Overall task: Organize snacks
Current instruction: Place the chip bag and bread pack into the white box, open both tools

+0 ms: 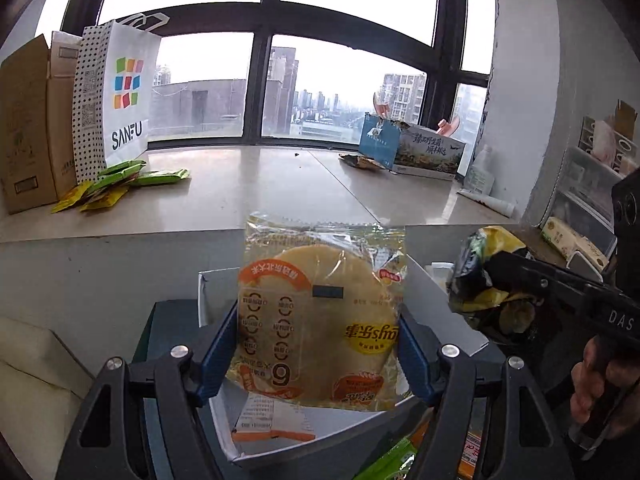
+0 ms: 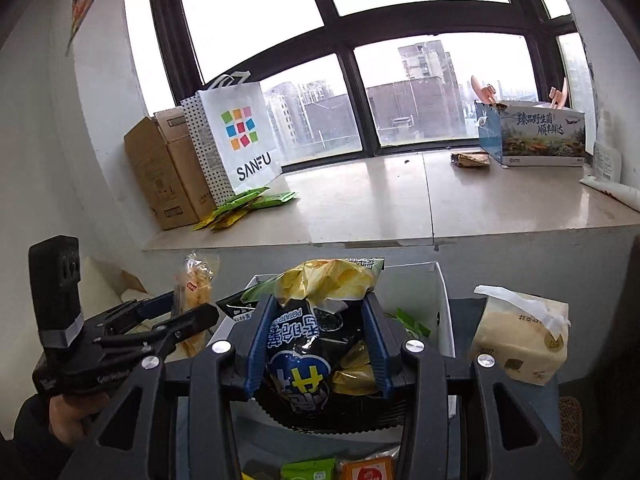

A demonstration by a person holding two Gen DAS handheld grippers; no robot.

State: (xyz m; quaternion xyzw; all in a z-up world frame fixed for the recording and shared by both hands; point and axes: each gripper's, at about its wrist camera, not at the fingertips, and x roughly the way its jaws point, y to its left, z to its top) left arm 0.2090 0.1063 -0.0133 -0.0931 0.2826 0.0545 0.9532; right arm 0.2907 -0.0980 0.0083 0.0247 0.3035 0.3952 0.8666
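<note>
Left wrist view: the left gripper (image 1: 318, 346) is clamped on a clear-wrapped round rice cracker pack with orange print (image 1: 320, 320), its blue pads pressing both side edges, held upright above an open white cardboard box (image 1: 224, 428) at six o'clock. At four o'clock the right gripper (image 1: 494, 298) comes in from the side with a black-and-yellow crisp bag (image 1: 486, 276). The stone window ledge (image 1: 240, 188) lies beyond at twelve o'clock, with green and yellow flat sachets (image 1: 120, 184) at ten o'clock beside a white SANFU paper bag (image 1: 120, 100).

Right wrist view: the right gripper (image 2: 318, 340) is closed on the crumpled crisp bag (image 2: 316, 332), pads squeezing its waist, over the same box's far wall (image 2: 436, 296). The left gripper (image 2: 192, 312) shows at nine o'clock, the cracker pack (image 2: 194, 296) edge-on between its fingers.

Judging by the task, both packs are being carried out to be sorted; keep each grip firm but gentle, since crackers and crisps crush, lift clear of the box walls, and keep the two grippers apart to avoid a knock.
</note>
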